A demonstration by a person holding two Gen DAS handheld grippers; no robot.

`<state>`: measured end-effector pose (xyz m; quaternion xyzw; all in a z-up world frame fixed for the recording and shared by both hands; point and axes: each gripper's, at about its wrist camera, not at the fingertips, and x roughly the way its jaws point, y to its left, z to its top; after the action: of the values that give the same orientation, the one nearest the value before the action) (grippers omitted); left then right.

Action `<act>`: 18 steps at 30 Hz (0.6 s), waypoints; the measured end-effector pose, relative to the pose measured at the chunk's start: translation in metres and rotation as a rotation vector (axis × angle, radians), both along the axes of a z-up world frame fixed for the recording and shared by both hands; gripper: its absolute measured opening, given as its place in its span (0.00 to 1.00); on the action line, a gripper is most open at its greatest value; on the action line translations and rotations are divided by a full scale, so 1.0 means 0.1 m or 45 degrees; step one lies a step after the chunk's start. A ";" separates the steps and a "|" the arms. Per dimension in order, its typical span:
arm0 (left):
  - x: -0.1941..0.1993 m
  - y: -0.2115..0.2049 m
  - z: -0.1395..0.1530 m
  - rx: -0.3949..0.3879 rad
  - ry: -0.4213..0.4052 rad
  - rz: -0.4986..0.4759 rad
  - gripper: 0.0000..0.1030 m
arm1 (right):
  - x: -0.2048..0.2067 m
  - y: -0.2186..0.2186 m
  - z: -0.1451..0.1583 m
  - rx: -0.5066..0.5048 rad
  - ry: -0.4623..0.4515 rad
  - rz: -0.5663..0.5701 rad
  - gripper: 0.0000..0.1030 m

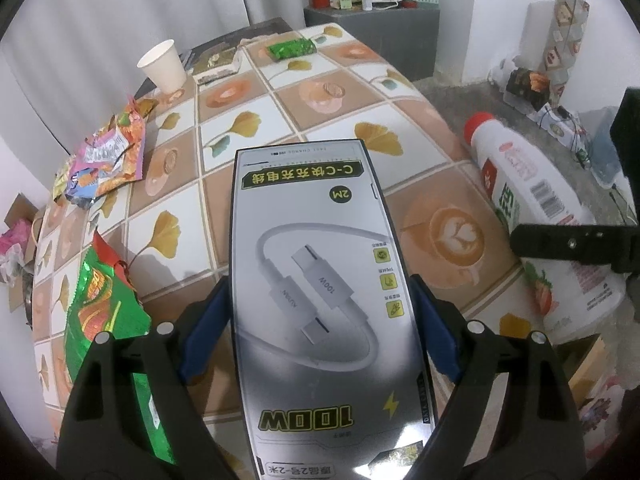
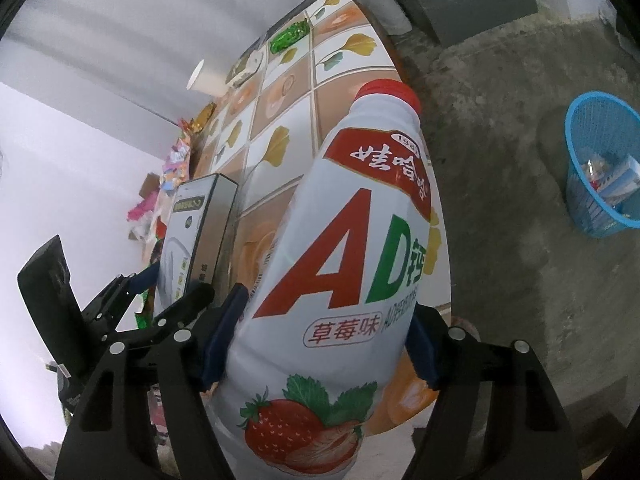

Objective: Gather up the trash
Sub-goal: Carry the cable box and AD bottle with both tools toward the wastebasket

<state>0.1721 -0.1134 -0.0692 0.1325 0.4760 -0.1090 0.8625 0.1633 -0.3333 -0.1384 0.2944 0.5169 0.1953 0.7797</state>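
Observation:
A grey charging-cable box (image 1: 316, 264) stands between the blue pads (image 1: 206, 328) of my left gripper (image 1: 322, 320), which is shut on its sides just above the tiled table (image 1: 248, 92). To the right, a white drink bottle (image 2: 344, 248) with a red cap and strawberry print is clamped in my right gripper (image 2: 324, 344), tilted over the table's right edge. The left wrist view shows the same bottle (image 1: 532, 184) with a black finger (image 1: 572, 244) across it. A blue mesh basket (image 2: 600, 168) on the floor holds some trash.
On the table lie a paper cup (image 1: 162, 66), a green wrapper (image 1: 290, 48) at the far end, colourful snack wrappers (image 1: 108, 152) at the left edge and a green snack bag (image 1: 104, 300). A grey cabinet (image 1: 372, 36) stands behind; the floor is concrete.

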 end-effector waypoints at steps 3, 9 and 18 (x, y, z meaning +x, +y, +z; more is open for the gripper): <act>-0.01 0.01 0.06 -0.019 -0.013 0.003 0.79 | -0.03 -0.04 0.01 0.049 -0.009 -0.014 0.68; -0.05 0.02 0.22 -0.060 -0.049 0.003 0.79 | -0.13 -0.13 0.07 0.102 -0.037 -0.044 0.68; -0.12 0.00 0.47 -0.104 -0.113 -0.007 0.79 | -0.25 -0.23 0.19 0.159 -0.089 -0.079 0.68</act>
<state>0.1601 -0.1135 -0.0222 0.1030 0.4322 -0.1246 0.8872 0.1379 -0.3567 -0.1192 0.3515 0.4665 0.2131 0.7832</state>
